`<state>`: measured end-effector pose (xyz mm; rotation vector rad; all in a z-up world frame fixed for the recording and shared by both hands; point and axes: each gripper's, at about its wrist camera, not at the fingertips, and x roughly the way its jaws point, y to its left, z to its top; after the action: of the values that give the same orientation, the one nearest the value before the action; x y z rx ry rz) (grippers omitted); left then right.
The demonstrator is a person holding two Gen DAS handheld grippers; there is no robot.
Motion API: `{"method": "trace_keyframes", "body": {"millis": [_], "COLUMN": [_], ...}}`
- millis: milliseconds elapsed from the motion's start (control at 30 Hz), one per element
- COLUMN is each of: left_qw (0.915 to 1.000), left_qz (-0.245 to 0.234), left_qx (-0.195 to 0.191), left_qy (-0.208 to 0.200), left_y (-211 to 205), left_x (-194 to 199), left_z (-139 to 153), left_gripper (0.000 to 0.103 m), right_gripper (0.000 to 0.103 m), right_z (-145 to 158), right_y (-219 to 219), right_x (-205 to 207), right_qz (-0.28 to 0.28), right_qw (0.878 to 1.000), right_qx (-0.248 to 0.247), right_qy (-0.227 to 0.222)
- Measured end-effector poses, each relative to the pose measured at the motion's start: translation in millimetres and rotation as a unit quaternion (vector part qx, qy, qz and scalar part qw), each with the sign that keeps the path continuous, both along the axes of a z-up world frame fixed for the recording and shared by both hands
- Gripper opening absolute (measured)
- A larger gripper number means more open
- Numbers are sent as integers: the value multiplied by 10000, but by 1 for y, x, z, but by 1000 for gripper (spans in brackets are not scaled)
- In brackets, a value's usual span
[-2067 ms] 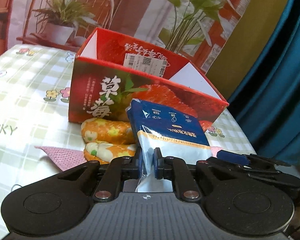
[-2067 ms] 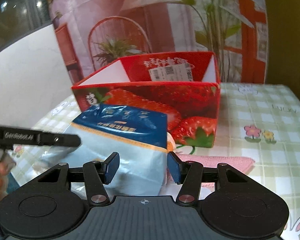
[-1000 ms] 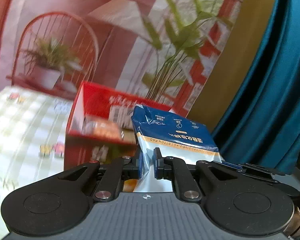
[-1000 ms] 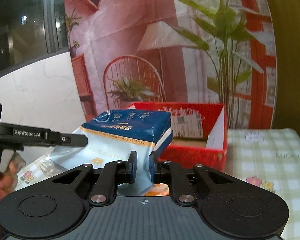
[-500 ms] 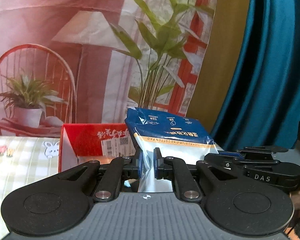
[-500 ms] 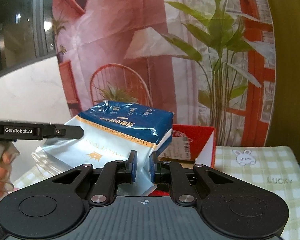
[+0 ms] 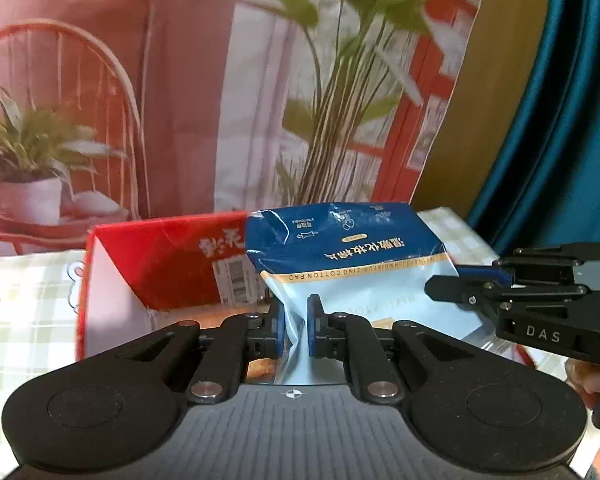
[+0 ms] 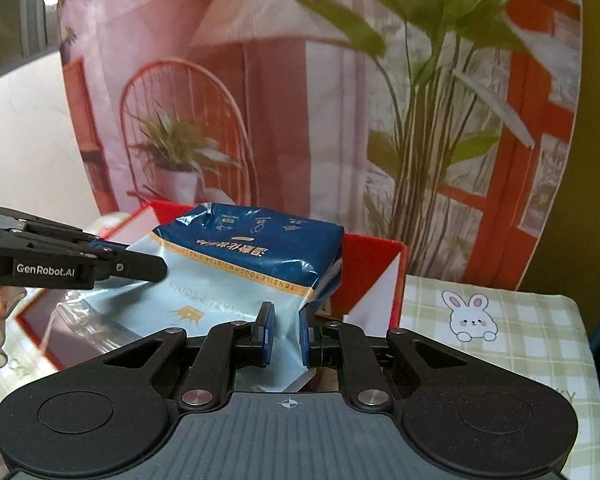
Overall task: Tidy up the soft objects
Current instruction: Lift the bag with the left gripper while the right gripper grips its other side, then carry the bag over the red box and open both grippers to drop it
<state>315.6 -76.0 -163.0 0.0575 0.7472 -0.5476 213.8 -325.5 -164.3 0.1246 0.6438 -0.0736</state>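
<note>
Behind everything hangs a printed backdrop of a wicker chair, potted plant and red window frame, with a teal curtain to the right and a checked tablecloth below. From the left wrist view, the left gripper is clenched on the pale lower edge of the pack, a blue and light-blue bag of cotton pads, and the pack now hangs over the open red box, whereas two seconds ago it stood on the cloth in front of that box. The right gripper reaches in from the right and meets the pack's far corner. From the right wrist view, the right gripper also pinches the pack, though its pads sit a little wider apart than half a second ago, the film bunched between them; a second earlier than that its jaws stood open and empty. The left gripper holds the opposite corner, and the box lies directly beneath and behind. I judge the lift finished and the pack poised above the opening, so lowering it in and letting go with both claws looks like what remains for this item.
</note>
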Motion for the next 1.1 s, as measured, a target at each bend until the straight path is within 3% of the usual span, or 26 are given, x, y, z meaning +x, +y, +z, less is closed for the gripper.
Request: {"method": "trace_keyframes", "body": {"millis": [467,533,567,600,667,700,1100], "left_qw": [9961,9960,9960,9960,9967,9971,9989], "left_qz": [-186,-146,-128,-112,-76,-53,200], "left_qx": [488,492,500,521,552,582,401], "left_qy": [713,733,731,712,588,478,-100], "left_y": [-21,-20,-20,-21,-21,-21,3], "left_x": [40,41,40,40,36,33,-19], "left_z": [-32,-32,-32,-32,-29,-26,10], "left_gripper": [13,15,22,35,54,58,58], "right_gripper": [12,12,13,14,21,25,28], "right_z": [-27,-29,-29,-30,-29,-27,7], "right_y": [-16,-15,-14,-13,-9,-7,12], "right_x": [35,37,38,39,38,37,-2], "right_qz": [1,-4,-19,-30,-56,-89,-44], "right_qw": [9987,9985,9984,9982,9980,9978,9981], "right_qx": [-244,-242,-256,-303,-433,-511,-619], "right_qy": [453,497,506,509,468,407,-61]}}
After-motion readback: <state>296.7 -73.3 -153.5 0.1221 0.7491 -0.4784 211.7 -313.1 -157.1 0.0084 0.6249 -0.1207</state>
